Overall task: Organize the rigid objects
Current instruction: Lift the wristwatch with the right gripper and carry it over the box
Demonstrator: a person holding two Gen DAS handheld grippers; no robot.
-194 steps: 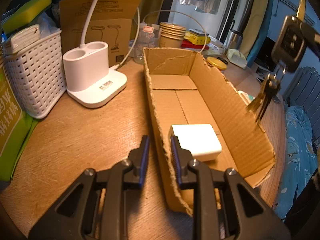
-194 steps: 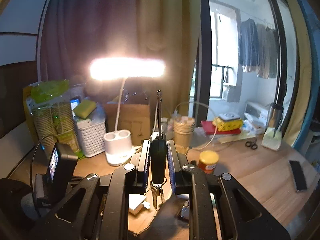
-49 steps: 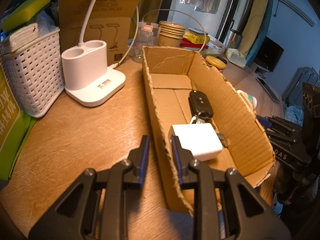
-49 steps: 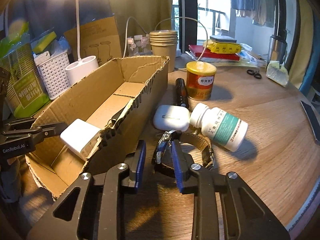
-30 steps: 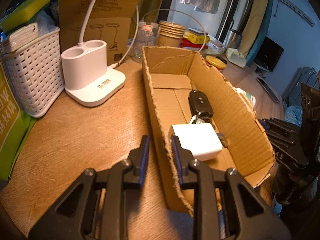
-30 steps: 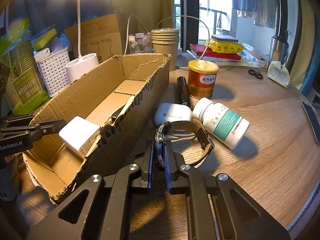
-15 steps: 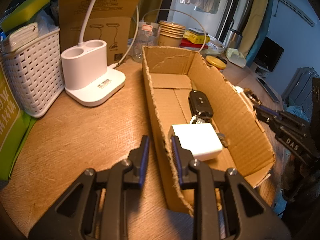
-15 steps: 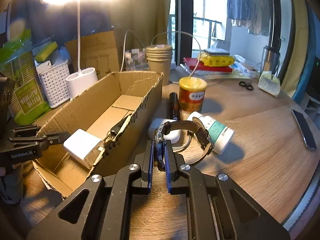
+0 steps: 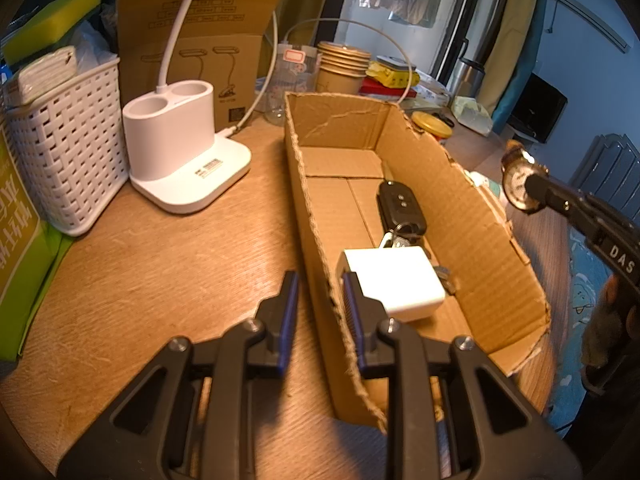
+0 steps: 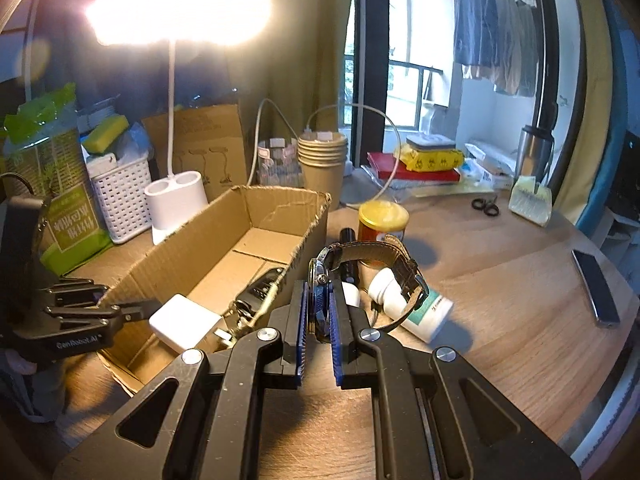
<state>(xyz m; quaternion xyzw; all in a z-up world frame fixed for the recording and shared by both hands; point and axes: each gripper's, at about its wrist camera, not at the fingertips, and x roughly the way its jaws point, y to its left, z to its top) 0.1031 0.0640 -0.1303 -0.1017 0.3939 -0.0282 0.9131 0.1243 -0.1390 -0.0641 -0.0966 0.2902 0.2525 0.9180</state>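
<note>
Above the wooden desk [image 10: 500,280], a wristwatch [image 10: 320,276] is pinched by its case between the closed right gripper [image 10: 318,312] jaws; the cardboard box [image 9: 480,240] wall is clamped in the left gripper [image 9: 320,292].

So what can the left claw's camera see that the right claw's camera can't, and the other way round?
Only the left view shows the box wall pinched between the left claw's own pads, and the watch's dial.

Only the right view shows the lit lamp head, the pill bottle, the yellow-lidded jar, the scissors and the phone out on the table.

Both show the box, the white charger and car key inside it, the white basket, and the watch gripped by the right claw.
</note>
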